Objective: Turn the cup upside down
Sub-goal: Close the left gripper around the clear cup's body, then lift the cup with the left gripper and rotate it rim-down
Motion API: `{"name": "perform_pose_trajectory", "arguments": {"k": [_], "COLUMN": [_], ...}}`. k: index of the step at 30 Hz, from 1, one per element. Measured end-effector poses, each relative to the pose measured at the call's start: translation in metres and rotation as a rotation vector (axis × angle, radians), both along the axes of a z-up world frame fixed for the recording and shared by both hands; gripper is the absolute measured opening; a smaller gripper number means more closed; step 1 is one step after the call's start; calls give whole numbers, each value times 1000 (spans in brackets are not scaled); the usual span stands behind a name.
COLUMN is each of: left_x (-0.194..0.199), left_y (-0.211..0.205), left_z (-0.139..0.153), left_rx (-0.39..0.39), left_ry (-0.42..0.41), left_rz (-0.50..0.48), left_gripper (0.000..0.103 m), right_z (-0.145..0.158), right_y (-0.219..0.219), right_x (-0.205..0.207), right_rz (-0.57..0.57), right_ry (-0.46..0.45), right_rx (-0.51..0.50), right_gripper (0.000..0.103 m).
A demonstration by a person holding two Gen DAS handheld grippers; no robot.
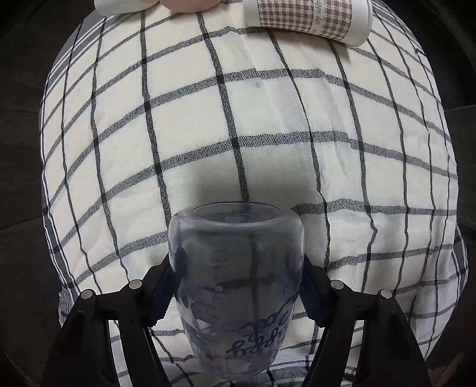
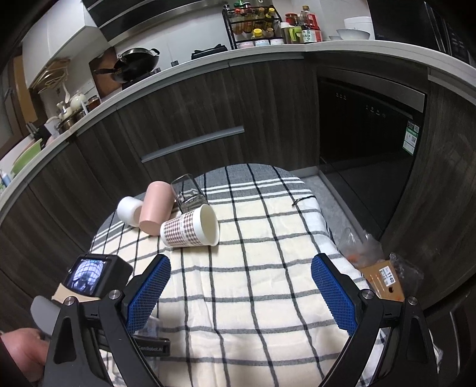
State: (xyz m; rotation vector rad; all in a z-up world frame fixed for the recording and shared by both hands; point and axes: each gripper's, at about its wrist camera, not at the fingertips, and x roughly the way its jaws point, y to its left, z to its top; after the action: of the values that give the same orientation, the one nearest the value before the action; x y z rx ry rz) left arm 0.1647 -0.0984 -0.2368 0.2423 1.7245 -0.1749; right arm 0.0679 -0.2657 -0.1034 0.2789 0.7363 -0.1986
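In the left wrist view my left gripper point(image 1: 236, 285) is shut on a clear bluish plastic cup point(image 1: 236, 268) with blue script lettering. The cup is held upside down, base away from the camera, lettering inverted, above the checked cloth point(image 1: 238, 119). In the right wrist view my right gripper point(image 2: 241, 285) is open and empty over the cloth point(image 2: 253, 268), blue pads wide apart. The left gripper's body and camera screen point(image 2: 89, 277) show at the lower left; the held cup is hidden there.
A houndstooth paper cup point(image 2: 190, 229) lies on its side at the far end of the cloth, also in the left wrist view point(image 1: 309, 20). Beside it lie a pink cup point(image 2: 156, 211), a white cup point(image 2: 129, 210) and a clear glass point(image 2: 189, 196). Kitchen cabinets stand behind; a cardboard box point(image 2: 383, 279) sits at the right.
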Motion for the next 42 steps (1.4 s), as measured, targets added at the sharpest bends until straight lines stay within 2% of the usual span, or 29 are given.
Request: {"name": "perform_pose_trajectory", "arguments": {"k": [3, 6, 10, 13, 16, 18, 20, 23, 25, 30, 36, 42], "left_x": [-11, -14, -20, -29, -37, -38, -42, -49, -51, -55, -64, -76], "left_y": [-2, 5, 15, 25, 44, 51, 51, 43, 42, 49, 53, 57], "left_z": [13, 32, 68, 92, 107, 111, 111, 100, 94, 79, 65, 64], "left_rx": [-28, -52, -115, -168, -289, -331, -355, -338, -358, -376, -355, -353], "left_ry": [-8, -72, -263, -444, -604, -680, -805, -986, -1041, -1099, -1069, -1056], "left_rz": [9, 3, 9, 24, 71, 84, 78, 24, 19, 46, 45, 58], "left_gripper": [71, 71, 71, 71, 71, 71, 71, 71, 71, 71, 71, 72], "right_z": [1, 4, 10, 18, 22, 23, 22, 20, 18, 14, 7, 4], "right_y": [0, 2, 6, 10, 15, 20, 24, 30, 33, 39, 40, 43], "right_x": [-1, -3, -7, -12, -18, -20, -20, -22, -22, -25, -27, -28], "right_rz": [-1, 6, 12, 14, 20, 26, 33, 44, 49, 58, 63, 77], "right_ry": [-4, -9, -24, -55, -81, -85, -84, -77, -69, -60, -38, -27], "right_rx": [5, 16, 18, 0, -22, -33, -49, -75, -88, -129, -137, -147], "right_gripper": [96, 96, 96, 96, 96, 96, 96, 96, 96, 96, 96, 96]}}
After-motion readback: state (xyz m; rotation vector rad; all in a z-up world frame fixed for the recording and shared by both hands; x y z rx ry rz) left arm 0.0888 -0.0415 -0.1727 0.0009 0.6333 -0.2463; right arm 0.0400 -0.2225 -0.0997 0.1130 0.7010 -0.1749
